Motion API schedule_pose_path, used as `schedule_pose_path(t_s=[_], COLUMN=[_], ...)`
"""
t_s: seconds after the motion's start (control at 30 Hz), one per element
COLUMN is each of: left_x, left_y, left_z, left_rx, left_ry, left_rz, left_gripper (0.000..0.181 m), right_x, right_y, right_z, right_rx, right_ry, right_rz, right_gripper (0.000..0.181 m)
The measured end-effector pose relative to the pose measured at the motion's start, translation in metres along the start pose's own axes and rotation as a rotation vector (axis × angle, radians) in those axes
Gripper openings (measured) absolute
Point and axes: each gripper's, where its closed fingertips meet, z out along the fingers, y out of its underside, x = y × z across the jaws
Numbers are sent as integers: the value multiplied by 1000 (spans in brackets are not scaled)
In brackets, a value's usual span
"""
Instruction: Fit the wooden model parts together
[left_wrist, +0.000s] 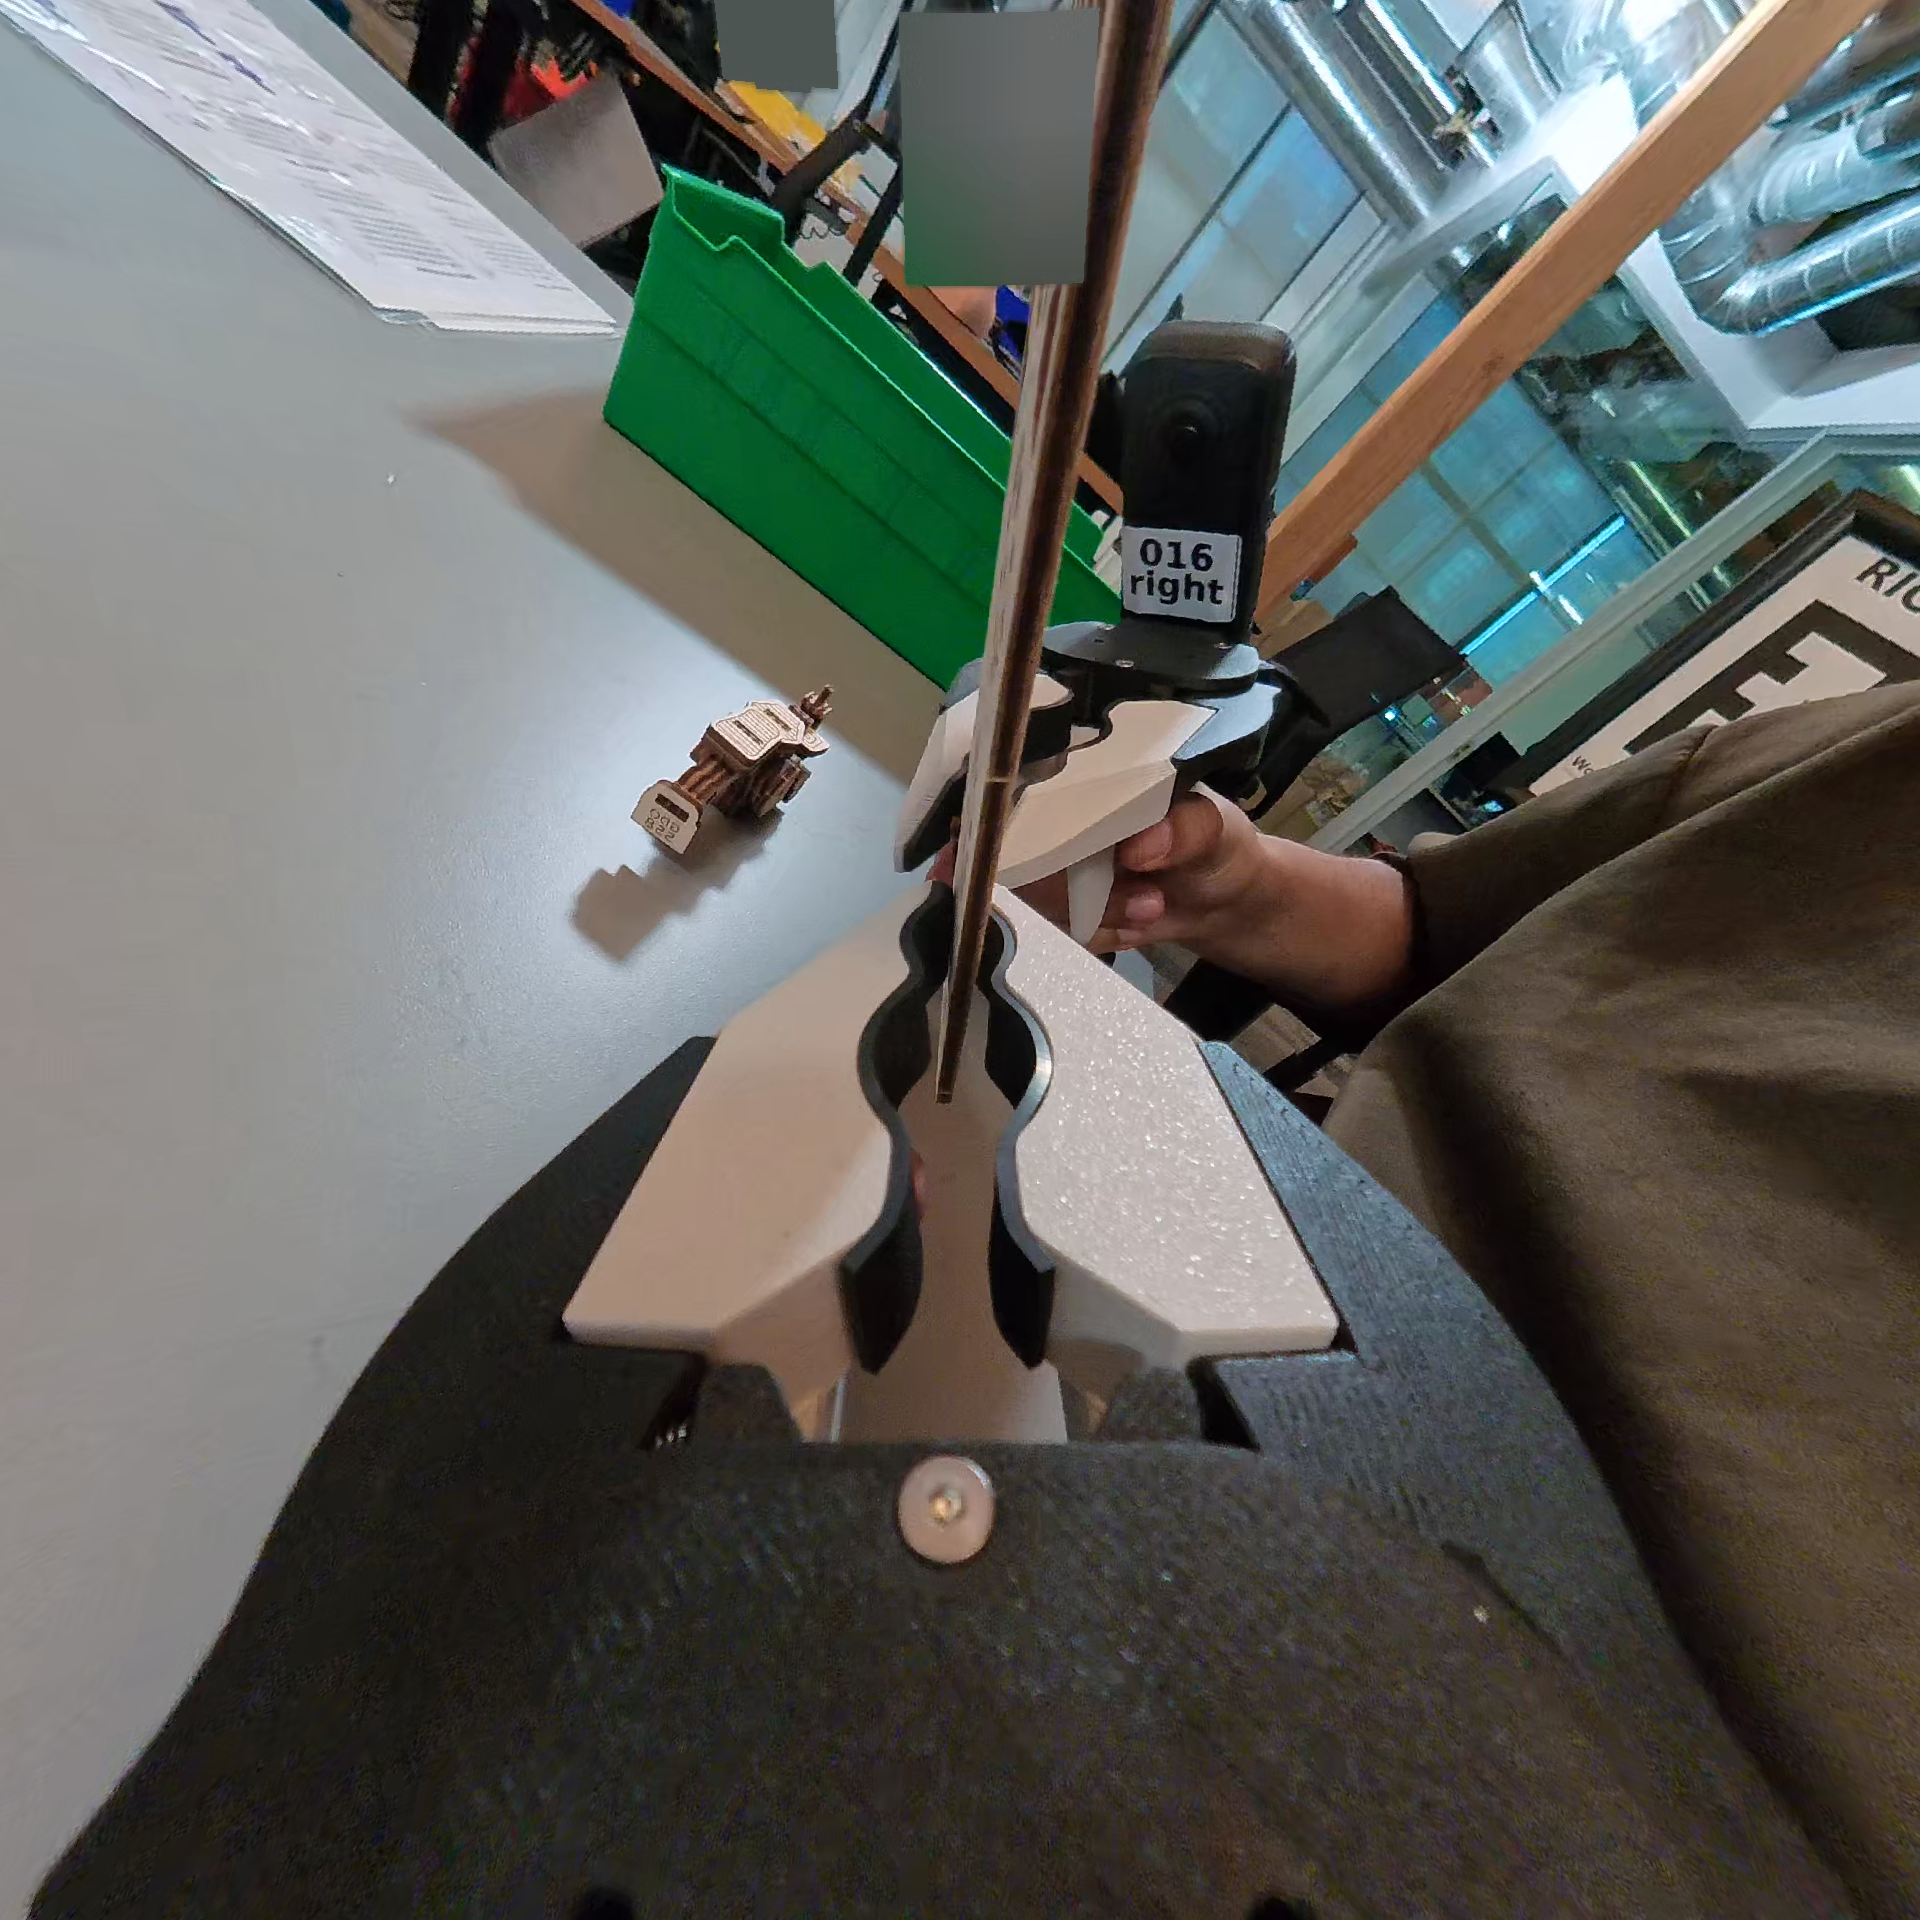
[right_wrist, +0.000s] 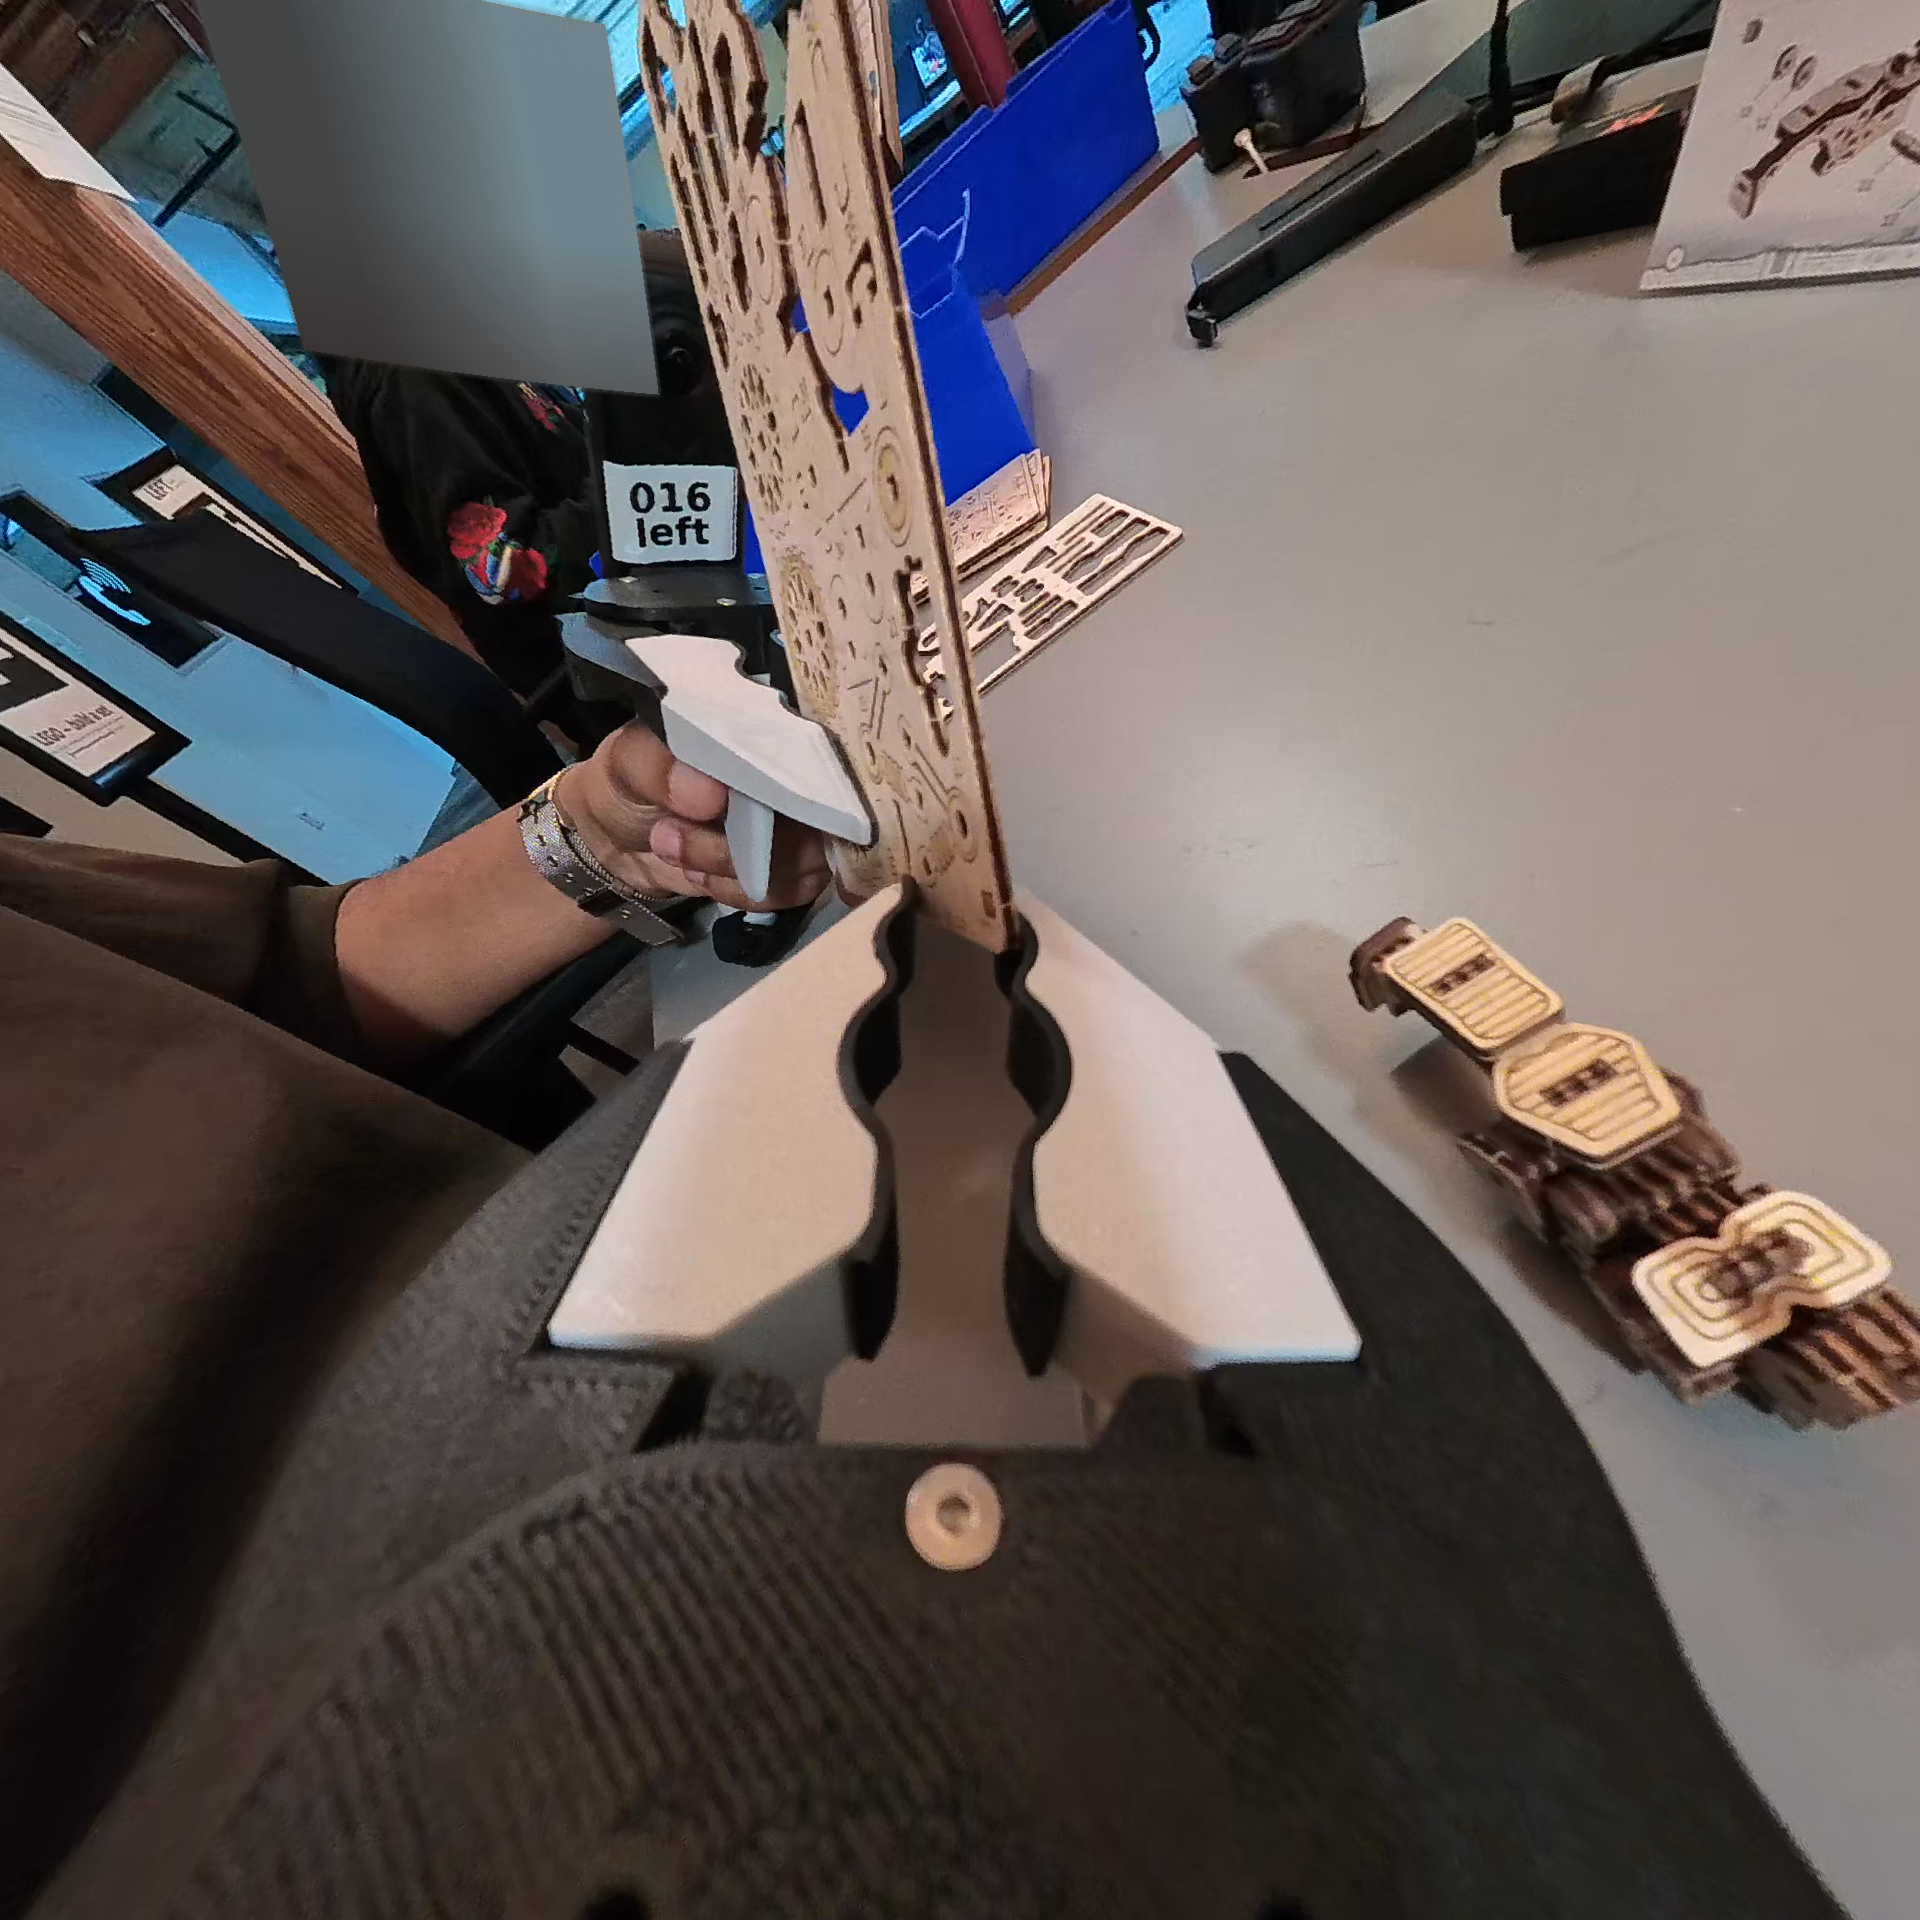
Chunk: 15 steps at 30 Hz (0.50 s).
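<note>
Wooden model parts came in two forms: a laser-cut sheet (right_wrist: 873, 499) held upright between both tools, and a part-built wooden model (right_wrist: 1631, 1164) lying on the grey desk (right_wrist: 1455, 675) well to the side. The left wrist view showed the sheet only edge-on, as a thin dark strip (left_wrist: 1023, 520), so its cut-outs could not be seen there; its top was cut off in both views.

The left hand-held gripper (left_wrist: 961, 925) was clamped on the sheet's lower edge, the fingertips pinching the strip. The right hand-held gripper (right_wrist: 961, 920) met the sheet's bottom corner at its tips, apparently closed on it, though the contact itself was hard to make out. Each tool also appeared in the other's view, half hidden behind the sheet and bearing a white sticker with writing.

More flat wooden sheets (right_wrist: 1060, 571) lay farther off on the desk, beside a blue bin (right_wrist: 987, 312). A printed instruction page (right_wrist: 1797, 145), cut off at the edge, stood at the far right. A green bin (left_wrist: 821, 416) and papers (left_wrist: 312, 156) sat on the other side.
</note>
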Motion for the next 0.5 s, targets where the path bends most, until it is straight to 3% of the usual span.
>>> schedule_pose_path(t_s=[0.5], left_x=[2], left_y=[-3], left_z=[-4], left_rx=[10], left_ry=[37], left_rz=[-11], left_gripper=[0], right_x=[-4], right_y=[-7], right_z=[0], right_rx=[47], right_ry=[2], right_rz=[-43], right_gripper=[17])
